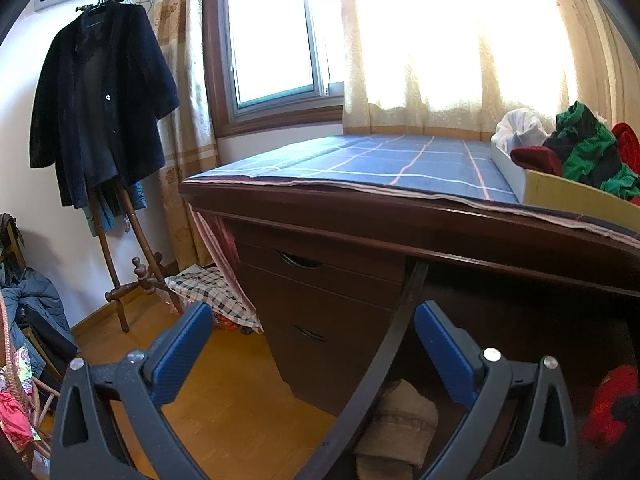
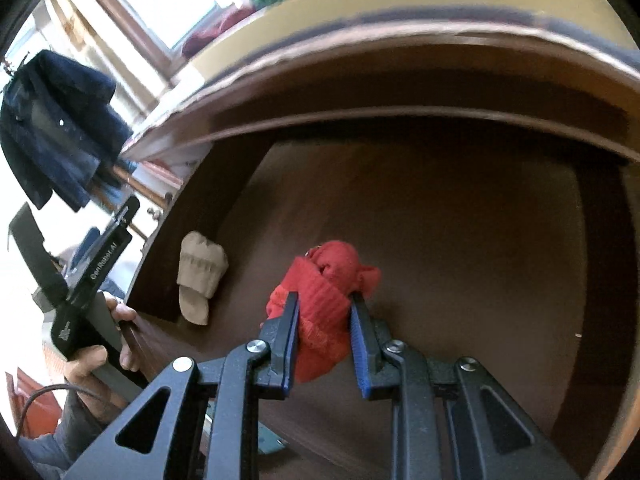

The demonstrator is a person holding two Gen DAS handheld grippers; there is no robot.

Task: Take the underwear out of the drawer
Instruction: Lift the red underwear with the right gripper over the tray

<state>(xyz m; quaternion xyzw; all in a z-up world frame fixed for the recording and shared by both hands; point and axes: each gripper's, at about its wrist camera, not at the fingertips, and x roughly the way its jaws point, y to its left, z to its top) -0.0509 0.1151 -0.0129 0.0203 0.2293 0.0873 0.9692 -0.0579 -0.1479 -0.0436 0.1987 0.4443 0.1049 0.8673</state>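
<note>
R gripper (image 2: 325, 308) clamped on crumpled red knit underwear (image 2: 320, 296), bundle pinched btwn its blue pads, above the dark brown wooden drawer (image 2: 460, 240) floor. Beige folded cloth piece (image 2: 200, 276) lies left of R tongs, not yet taken. L gripper (image 1: 314, 344) jaws wide apart, empty. Judged: pick made; carrying red item clear & the beige one still left.

Home bedroom, coat (image 1: 100, 100) (on rack), curtains (image 1: 460, 60)
</note>
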